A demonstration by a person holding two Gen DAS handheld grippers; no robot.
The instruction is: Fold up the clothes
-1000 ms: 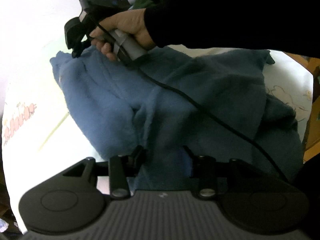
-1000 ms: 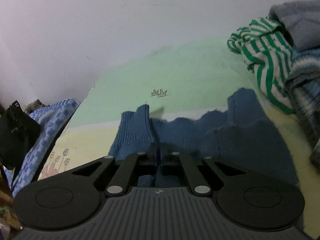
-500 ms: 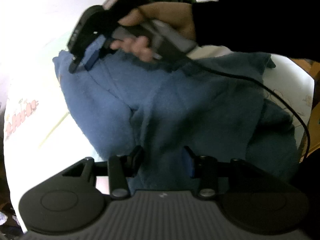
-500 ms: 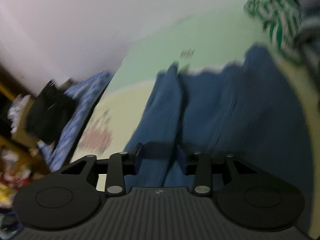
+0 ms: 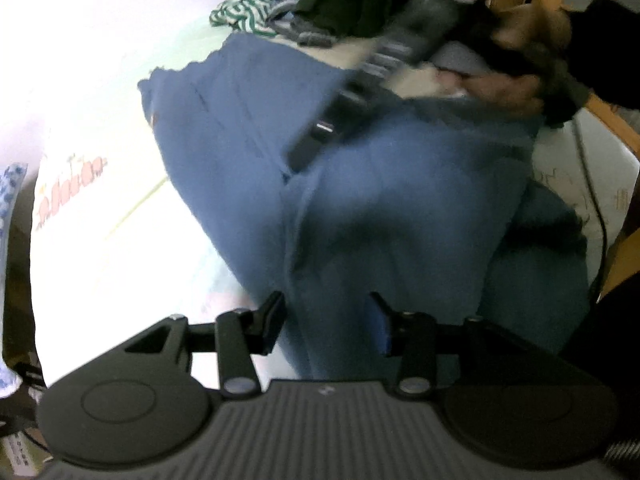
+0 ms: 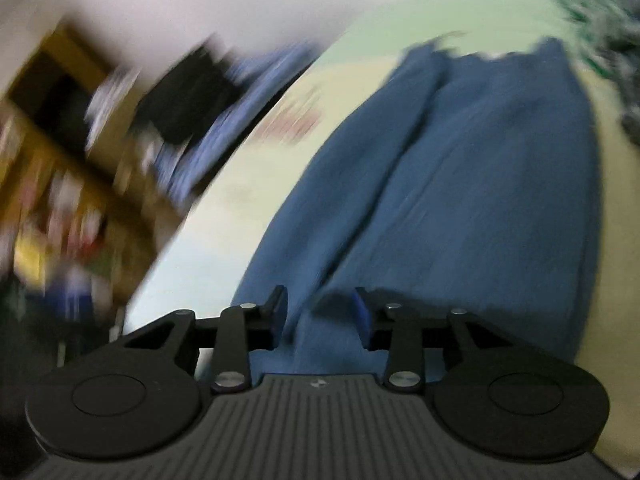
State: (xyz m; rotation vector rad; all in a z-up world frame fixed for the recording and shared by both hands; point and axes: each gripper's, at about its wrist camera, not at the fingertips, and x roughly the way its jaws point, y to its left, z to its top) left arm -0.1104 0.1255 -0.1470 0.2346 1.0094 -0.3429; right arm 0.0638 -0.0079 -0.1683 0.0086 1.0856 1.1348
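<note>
Left wrist view shows the patterned bedsheet [image 5: 100, 200] under the blue sweater [image 5: 400, 208], which lies spread with its long axis running near to far – ribbed edge at the far left. At the far edge sits a clothes pile [image 5: 288, 16]. No containers show. The left gripper [image 5: 326, 324] stands partly open with the sweater's near fold between its jaws, not visibly pinched; the right gripper [image 6: 320, 316] has just been opening, cloth loose between, and blurs across the sweater's far right – judged nearer the untucked side

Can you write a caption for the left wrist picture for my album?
Left tool open over a rumpled blue sweater on the bed, while the blurred right tool hovers above it.
</note>
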